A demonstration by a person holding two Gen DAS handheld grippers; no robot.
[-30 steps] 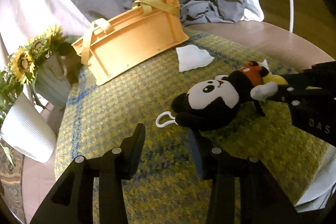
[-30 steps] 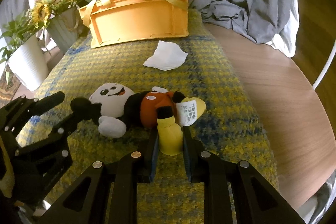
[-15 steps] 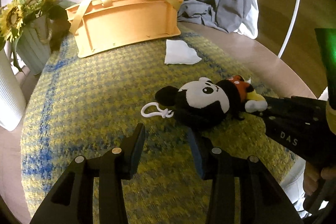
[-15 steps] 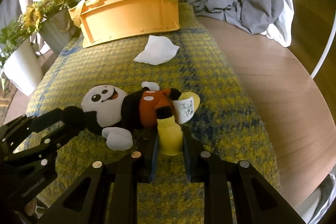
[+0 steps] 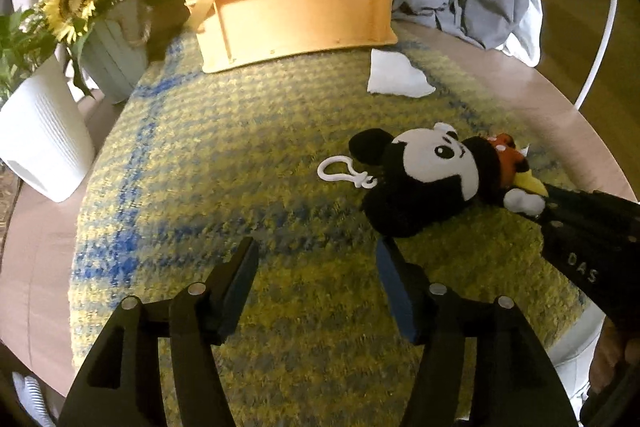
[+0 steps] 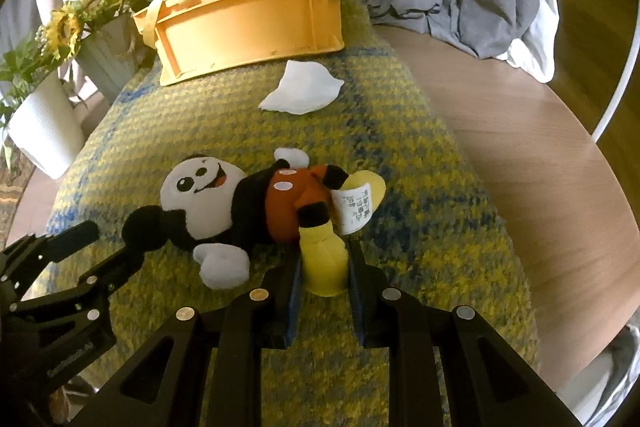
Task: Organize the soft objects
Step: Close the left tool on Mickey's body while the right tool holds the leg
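Plush mouse (image 6: 256,203) lies on its back on the yellow-and-blue mat (image 5: 240,147), head toward the left gripper, feet toward the right one. Right gripper (image 6: 325,267) pinches one yellow foot between its pads, jaws narrow and pressing on it; a white tag (image 6: 356,209) sticks up beside the other foot. Left gripper (image 5: 314,267) sits just short of the mouse's head, jaws have just been widening, now about half apart with only mat between them; one fingertip nearly at the black ear (image 6: 146,225). White plastic clip (image 5: 346,173) trails from the head onto the mat. Beyond the mouse, a white cloth (image 6: 302,89) lies flat, well apart from it. Orange basket (image 5: 296,15) with yellow straps stands at the mat's far edge. Sunflowers (image 5: 86,1) in a pot and a white pot (image 5: 40,135) stand off the mat, on the wooden table (image 6: 520,155).
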